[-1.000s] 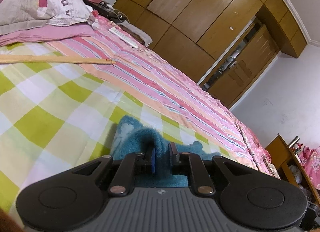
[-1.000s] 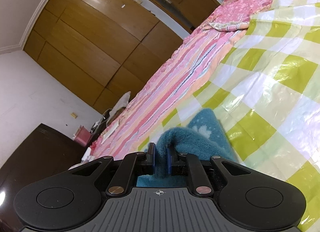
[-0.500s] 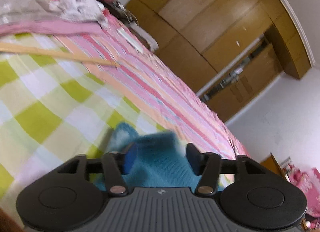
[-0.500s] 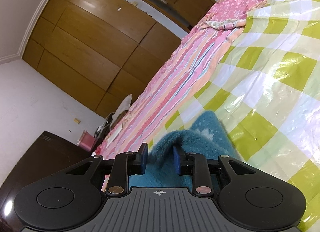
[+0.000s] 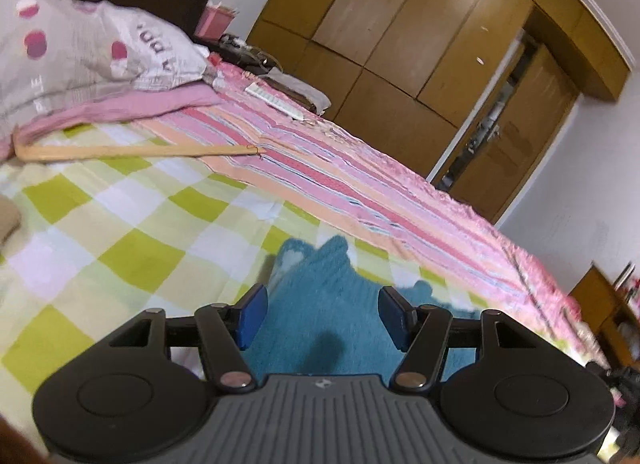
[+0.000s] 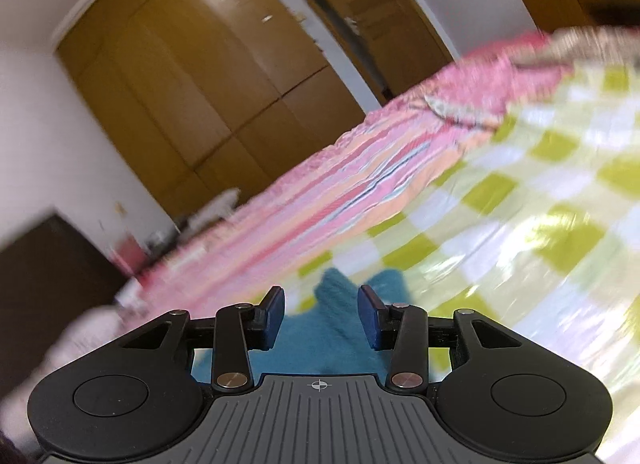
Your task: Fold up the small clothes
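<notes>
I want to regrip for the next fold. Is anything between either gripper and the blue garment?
Nothing visible. The blue garment lies on the checked cover directly below the open left gripper and open right gripper, whose jaws have just been opening.

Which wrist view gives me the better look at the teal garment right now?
The left wrist view: the teal garment lies sharp and broad on the checkered cover. The right wrist view shows only a blurred, smaller patch of it.
</notes>
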`<state>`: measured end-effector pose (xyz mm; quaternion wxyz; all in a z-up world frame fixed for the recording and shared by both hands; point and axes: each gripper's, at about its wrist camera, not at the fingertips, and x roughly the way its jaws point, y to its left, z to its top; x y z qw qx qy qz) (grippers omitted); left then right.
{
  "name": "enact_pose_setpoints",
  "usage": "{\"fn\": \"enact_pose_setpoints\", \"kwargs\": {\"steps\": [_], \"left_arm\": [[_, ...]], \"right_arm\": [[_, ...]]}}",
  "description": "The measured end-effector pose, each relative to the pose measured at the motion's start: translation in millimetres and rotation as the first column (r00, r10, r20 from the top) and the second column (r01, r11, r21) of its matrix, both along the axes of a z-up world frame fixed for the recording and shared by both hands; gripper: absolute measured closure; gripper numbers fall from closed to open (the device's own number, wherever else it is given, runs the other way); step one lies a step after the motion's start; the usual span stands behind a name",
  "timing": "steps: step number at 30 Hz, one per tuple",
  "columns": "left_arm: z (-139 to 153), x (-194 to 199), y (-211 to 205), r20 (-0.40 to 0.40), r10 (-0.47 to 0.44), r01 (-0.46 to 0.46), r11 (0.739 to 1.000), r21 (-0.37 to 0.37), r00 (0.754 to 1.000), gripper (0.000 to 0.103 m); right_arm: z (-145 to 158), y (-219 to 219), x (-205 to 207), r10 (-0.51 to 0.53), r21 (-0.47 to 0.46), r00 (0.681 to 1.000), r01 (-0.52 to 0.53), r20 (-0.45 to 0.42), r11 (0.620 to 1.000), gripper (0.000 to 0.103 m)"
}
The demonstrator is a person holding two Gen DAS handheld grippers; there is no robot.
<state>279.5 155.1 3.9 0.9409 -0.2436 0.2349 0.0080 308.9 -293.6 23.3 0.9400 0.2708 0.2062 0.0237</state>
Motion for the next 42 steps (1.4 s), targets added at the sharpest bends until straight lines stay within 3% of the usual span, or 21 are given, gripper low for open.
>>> {"fn": "enact_pose_setpoints", "kwargs": {"steps": [5,8,13,17,21,24,27,32,36,42], "left_arm": [[-2,-5,-19,-0.011,-0.028,0.03,0.986,0.166,1.0,0.037],[-7,-6,-21,-0.023,-0.025,0.029,0.98,0.197,0.999,0.037],[-21,-2,-10,-0.084,0.002,0.011,0.987,0.162,0.996,0.037],[-24,-5,-7,-0.099,0.006,0.008,0.99,0.143,0.995,0.037],[-19,-14,-8,-0.11,0.018,-0.002,0.99,0.144,0.994,0.037],[-15,-25,-6,-0.116,0.031,-0.015,0.99,0.141,0.993,0.038],[-14,-37,-6,-0.136,0.048,-0.029,0.989,0.143,0.99,0.038],[-17,-51,-6,-0.185,0.067,-0.041,0.989,0.142,0.98,0.037],[-20,-58,-11,-0.215,0.076,-0.041,0.986,0.159,0.974,0.037],[-21,-61,-14,-0.216,0.079,-0.042,0.984,0.17,0.973,0.037]], "right_arm": [[-6,12,5,0.003,-0.151,0.997,-0.015,-0.078,0.988,0.081],[-11,12,10,-0.03,-0.214,0.99,0.0,-0.138,0.977,0.096],[-26,-2,15,-0.082,-0.178,0.975,0.045,-0.205,0.983,0.095],[-30,2,19,-0.097,-0.227,0.97,0.045,-0.224,0.973,0.095],[-18,6,18,-0.109,-0.249,0.966,0.048,-0.235,0.967,0.09],[0,13,6,-0.131,-0.287,0.974,0.073,-0.187,0.955,0.087],[9,21,-9,-0.087,-0.299,0.983,0.034,-0.165,0.954,0.086],[-4,38,-29,-0.008,-0.31,0.979,-0.056,-0.202,0.949,0.086],[-13,45,-33,-0.004,-0.351,0.975,-0.076,-0.221,0.933,0.087],[6,52,-37,-0.003,-0.34,0.978,-0.07,-0.209,0.938,0.084]]}}
